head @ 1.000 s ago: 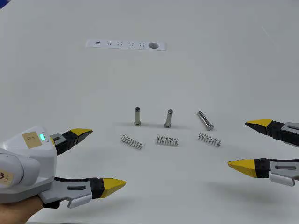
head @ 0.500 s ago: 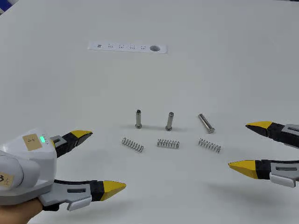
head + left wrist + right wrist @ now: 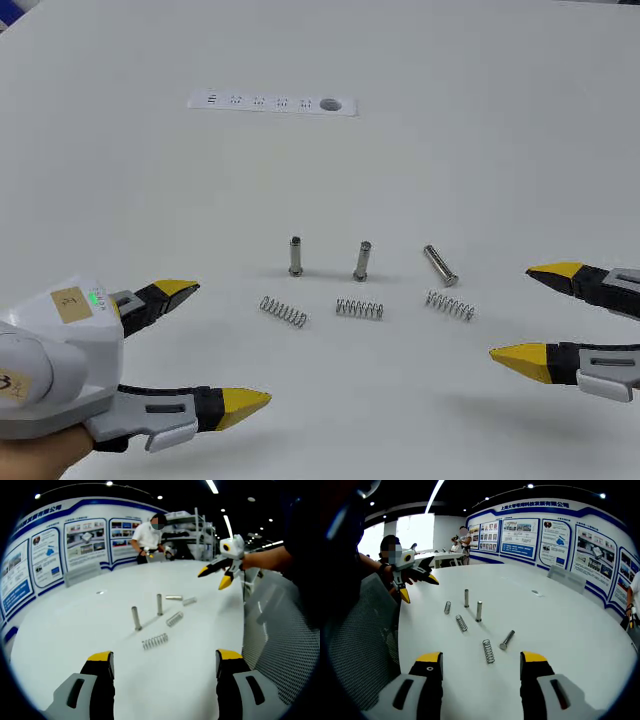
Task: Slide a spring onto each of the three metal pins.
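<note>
Over the white table's (image 3: 450, 150) near edge at left the left gripper (image 3: 232, 344) hangs wide open and empty, mid-table the left pin (image 3: 296, 256) and middle pin (image 3: 362, 260) stand upright, the right pin (image 3: 439, 265) lies flat, three loose springs (image 3: 359, 309) lie just nearside, and the right gripper (image 3: 509, 312) gapes wide, empty too.

White table (image 3: 480, 120), poster wall (image 3: 545, 535) (blue trim), ceiling striplights (image 3: 211, 485)

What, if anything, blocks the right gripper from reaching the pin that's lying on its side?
Probably nothing, so likely yes. The right gripper is open, off to one side of the lying pin, with bare table between them. The nearest spring lies apart from the pin, and the left gripper is across the row.
</note>
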`<action>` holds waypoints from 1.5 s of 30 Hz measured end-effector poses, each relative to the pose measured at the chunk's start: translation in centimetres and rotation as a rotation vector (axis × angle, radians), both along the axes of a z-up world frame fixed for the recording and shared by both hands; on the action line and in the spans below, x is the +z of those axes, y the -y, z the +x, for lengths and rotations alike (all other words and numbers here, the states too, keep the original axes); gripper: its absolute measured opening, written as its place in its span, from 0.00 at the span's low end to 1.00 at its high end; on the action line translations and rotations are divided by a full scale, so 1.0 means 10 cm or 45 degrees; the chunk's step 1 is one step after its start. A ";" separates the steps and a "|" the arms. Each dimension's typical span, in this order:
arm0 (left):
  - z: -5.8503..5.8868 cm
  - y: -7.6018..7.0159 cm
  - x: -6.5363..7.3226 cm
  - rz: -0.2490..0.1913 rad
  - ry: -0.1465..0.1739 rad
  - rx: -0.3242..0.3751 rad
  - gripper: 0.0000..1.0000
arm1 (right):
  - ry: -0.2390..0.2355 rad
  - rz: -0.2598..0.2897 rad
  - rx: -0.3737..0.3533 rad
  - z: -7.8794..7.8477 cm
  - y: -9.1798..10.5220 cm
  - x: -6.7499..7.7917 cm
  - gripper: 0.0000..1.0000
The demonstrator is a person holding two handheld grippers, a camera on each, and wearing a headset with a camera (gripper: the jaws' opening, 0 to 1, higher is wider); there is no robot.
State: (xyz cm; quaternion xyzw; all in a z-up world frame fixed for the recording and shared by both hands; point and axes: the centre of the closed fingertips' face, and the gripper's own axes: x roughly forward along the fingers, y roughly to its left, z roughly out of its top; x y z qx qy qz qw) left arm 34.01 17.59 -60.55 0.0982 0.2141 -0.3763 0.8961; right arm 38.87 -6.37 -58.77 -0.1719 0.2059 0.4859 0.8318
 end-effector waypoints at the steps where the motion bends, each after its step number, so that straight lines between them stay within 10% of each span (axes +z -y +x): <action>1: 0.00 0.00 0.00 0.000 0.000 0.001 0.85 | -0.001 0.000 -0.001 0.00 0.00 0.00 0.63; 21: -0.02 0.03 -0.02 -0.007 0.001 0.002 0.84 | -0.013 -0.041 -0.066 0.38 -0.11 0.09 0.57; 45: -0.04 0.04 -0.04 -0.011 -0.001 0.007 0.84 | -0.141 -0.188 -0.248 1.02 -0.37 -0.13 0.31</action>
